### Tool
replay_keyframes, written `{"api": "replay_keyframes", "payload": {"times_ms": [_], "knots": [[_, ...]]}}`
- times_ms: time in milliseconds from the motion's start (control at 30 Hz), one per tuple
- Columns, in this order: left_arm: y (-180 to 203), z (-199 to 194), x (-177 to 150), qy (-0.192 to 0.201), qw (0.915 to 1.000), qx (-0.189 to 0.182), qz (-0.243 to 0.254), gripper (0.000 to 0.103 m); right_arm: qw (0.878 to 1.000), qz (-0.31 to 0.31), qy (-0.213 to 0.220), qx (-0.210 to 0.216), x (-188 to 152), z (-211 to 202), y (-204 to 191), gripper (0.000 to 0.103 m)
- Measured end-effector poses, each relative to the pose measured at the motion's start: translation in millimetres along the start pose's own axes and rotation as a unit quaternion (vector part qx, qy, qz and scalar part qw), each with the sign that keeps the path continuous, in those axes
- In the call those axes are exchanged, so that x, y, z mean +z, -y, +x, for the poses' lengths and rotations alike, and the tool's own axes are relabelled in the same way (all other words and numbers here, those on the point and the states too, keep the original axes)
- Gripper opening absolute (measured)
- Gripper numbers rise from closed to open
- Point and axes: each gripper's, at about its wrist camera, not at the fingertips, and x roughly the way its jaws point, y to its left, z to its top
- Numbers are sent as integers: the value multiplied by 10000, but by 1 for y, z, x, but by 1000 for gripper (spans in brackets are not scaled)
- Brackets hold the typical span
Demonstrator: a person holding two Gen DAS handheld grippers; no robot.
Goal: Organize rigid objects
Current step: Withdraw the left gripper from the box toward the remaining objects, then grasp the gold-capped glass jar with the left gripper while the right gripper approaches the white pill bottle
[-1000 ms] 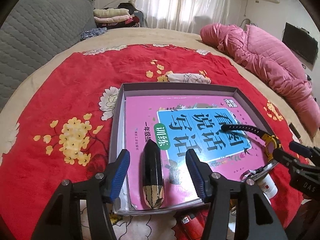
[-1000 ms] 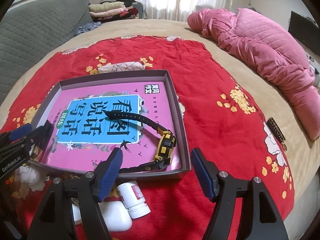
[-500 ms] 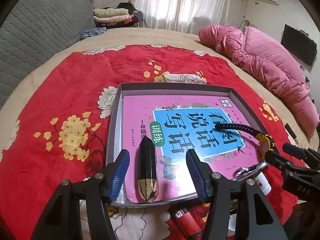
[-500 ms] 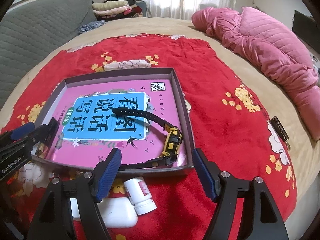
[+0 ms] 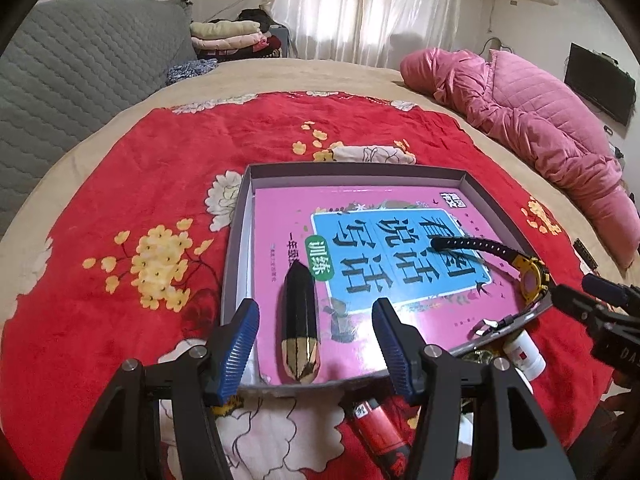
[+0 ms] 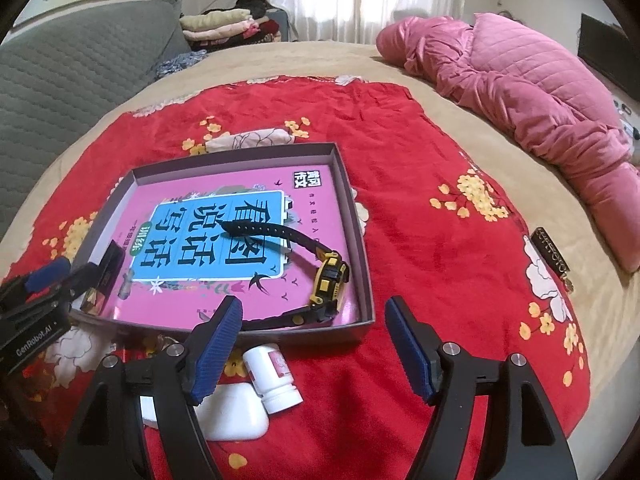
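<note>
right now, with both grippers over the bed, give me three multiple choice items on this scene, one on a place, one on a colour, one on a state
1. Where does the watch lie?
A. inside the tray, on the pink book
B. on the red blanket outside the tray
C. on the pink quilt

2. What colour is the watch case?
A. red
B. yellow and black
C. white

3. How does the left gripper stand?
A. shut on the lighter
B. shut on the black and gold case
C. open, with the black and gold case between its fingers, untouched

Answers:
1. A: the strap and case rest on the book cover within the tray walls.
2. B: the case is yellow with black trim, on a black strap.
3. C: both blue pads stand clear on either side of the case, which lies flat on the book.
</note>
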Motion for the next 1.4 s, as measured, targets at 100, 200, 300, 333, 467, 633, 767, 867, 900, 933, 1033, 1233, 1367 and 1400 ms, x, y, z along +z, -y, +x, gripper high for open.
{"api": "replay_keyframes", "payload": {"times_ms": [100,200,300,333,467,633,767,867,900,933,1033,1233,1367,1400], "knots": [[-5,-4,-4,-12,9999,65,-98,58,10000,1,60,37,0,-5,1,75],[-10,-7,-7,-31,9997,140,-178,58,9999,35,83,88,-1,-9,4,75],[-16,-10,-9,-66,9993,208,-317,58,9999,58,102,126,-3,-13,7,75],[-17,-11,-10,-65,9991,209,-357,58,9998,60,102,132,-4,-13,7,75],[-18,-17,-13,-26,9989,238,-406,58,9998,73,86,179,-10,-15,10,75],[-6,-22,-19,-46,9994,242,-234,58,9997,66,78,207,-14,-20,13,75],[1,-25,-23,-78,9996,238,-162,58,9996,54,96,260,-16,-24,13,75],[4,-26,-26,-129,9995,242,-140,58,9994,13,109,324,-20,-27,12,75],[5,-26,-29,-154,9995,253,-139,58,9994,-2,108,342,-21,-28,11,75],[5,-26,-30,-183,9994,261,-137,58,9993,-10,98,363,-22,-29,11,75],[8,-26,-37,-281,9992,256,-116,58,9989,-67,65,459,-28,-32,8,75],[17,-30,-48,-383,9990,220,34,58,9984,-146,-15,545,-37,-30,5,75],[23,-34,-54,-435,9988,154,132,58,9982,-123,-2,579,-37,-32,5,75],[24,-35,-56,-465,9987,124,137,58,9982,-121,0,590,-37,-32,5,75]]}}
